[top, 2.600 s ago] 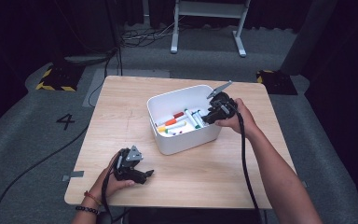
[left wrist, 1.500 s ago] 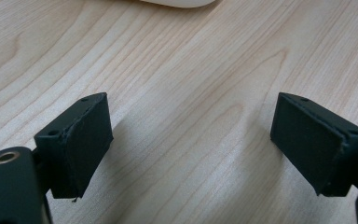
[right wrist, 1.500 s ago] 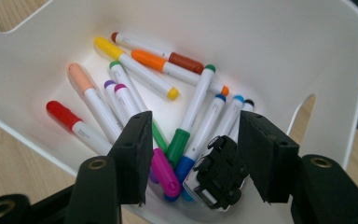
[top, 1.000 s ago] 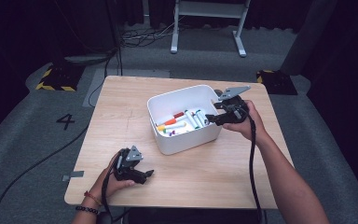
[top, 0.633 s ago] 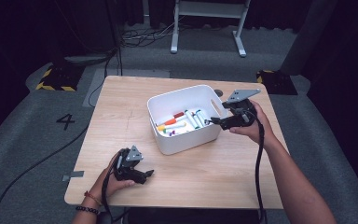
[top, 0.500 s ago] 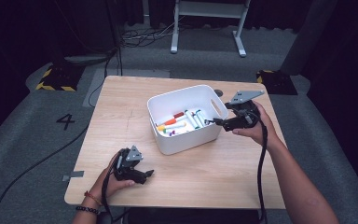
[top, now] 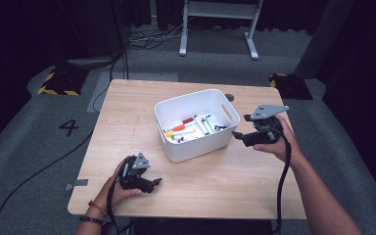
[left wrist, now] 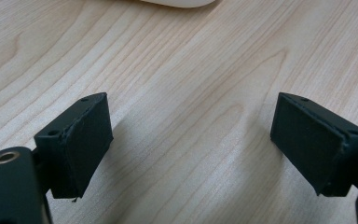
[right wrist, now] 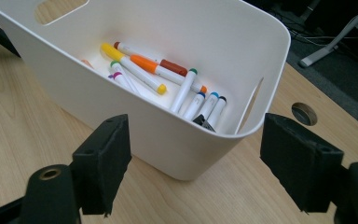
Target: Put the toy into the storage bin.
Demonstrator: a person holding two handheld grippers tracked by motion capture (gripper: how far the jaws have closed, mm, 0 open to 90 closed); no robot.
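Markers (right wrist: 168,74) in white bin (top: 186,147), just beyond gaping right tool (right wrist: 193,161), apparently untouched.

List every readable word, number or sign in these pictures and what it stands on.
"4" – white numeral on the grey floor, left of the table.
The markers in the bin show no readable print; any is too small.
Nothing readable on either gripper.

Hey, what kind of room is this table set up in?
Probably a lab or studio for recording demonstrations: dark curtained walls, a number 4 marked on the grey floor, hazard-striped blocks, and loose cables behind the wooden table.
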